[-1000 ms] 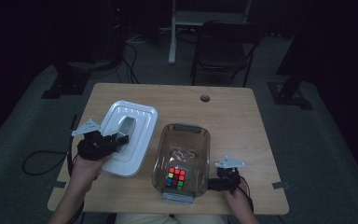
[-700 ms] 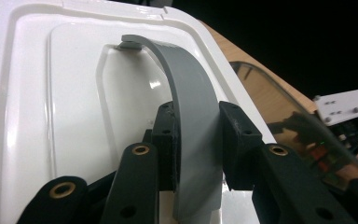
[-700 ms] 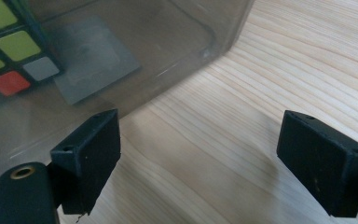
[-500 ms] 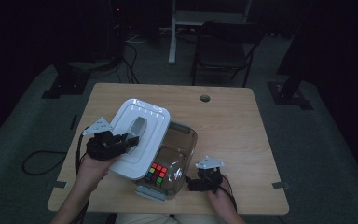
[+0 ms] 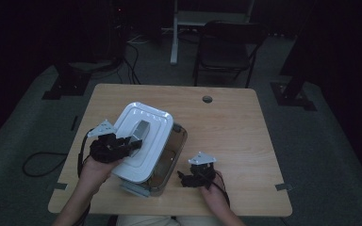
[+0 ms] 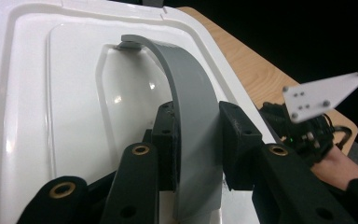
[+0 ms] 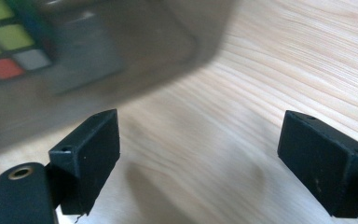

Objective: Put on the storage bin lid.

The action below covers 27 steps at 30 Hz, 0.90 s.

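Observation:
A white lid (image 5: 143,141) with a grey arched handle (image 5: 141,128) lies tilted over a clear plastic bin (image 5: 175,149) at the table's front left. My left gripper (image 5: 131,143) is shut on the handle; in the left gripper view its pads (image 6: 165,140) clamp the grey handle (image 6: 191,102) above the lid (image 6: 51,93). To the right of the bin, my right gripper (image 5: 183,178) stands open, low over the wood. In the right gripper view the space between its fingers (image 7: 91,149) holds nothing, and the bin wall (image 7: 135,42) with a colour cube (image 7: 9,51) behind it lies just ahead.
The wooden table (image 5: 226,132) has a cable hole (image 5: 207,99) at the back. A dark chair (image 5: 226,52) and stand legs are on the floor behind it. The other hand's gripper (image 6: 307,130) shows at the right of the left gripper view.
The lid has been carried right and now covers most of the bin, hiding the cube from above. The bin has slid and turned to the left. My right gripper has moved left with it.

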Available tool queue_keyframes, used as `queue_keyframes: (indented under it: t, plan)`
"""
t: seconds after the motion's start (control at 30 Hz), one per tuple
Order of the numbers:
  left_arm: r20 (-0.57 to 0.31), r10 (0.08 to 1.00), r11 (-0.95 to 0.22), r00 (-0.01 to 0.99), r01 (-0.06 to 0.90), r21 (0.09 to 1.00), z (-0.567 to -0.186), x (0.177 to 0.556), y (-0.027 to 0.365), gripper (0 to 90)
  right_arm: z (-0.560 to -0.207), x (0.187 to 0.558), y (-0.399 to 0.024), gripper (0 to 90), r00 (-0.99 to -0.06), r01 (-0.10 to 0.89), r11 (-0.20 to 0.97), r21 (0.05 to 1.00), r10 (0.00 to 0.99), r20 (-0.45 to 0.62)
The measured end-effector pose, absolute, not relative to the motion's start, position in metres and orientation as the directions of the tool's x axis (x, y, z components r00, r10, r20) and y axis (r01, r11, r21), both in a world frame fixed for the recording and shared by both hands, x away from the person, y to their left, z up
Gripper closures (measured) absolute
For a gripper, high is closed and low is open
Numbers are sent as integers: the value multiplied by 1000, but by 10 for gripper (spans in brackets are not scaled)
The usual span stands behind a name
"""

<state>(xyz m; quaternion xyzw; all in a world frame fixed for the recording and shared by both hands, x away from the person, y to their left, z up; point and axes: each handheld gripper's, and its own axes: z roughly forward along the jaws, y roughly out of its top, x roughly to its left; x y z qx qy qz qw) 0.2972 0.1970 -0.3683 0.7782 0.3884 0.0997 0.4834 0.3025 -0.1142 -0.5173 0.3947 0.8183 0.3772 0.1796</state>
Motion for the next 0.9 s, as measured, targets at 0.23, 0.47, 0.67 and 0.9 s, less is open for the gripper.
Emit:
queue_keyframes:
  t: [0.23, 0.47, 0.67, 0.9]
  plan:
    - [-214, 691, -273, 691, 523, 808, -375, 295, 179, 711, -513, 308, -136, 129, -566, 524, 351, 776, 824, 9]
    - [-217, 691, -300, 689, 547, 781, -380, 299, 165, 708, -513, 310, -146, 129, -541, 532, 325, 782, 841, 18]
    - [-246, 693, -293, 677, 578, 762, -386, 302, 162, 695, -514, 310, -146, 129, -541, 530, 327, 782, 841, 15]
    - [-248, 696, -284, 674, 576, 766, -389, 297, 159, 694, -515, 310, -146, 129, -545, 535, 325, 780, 838, 25]
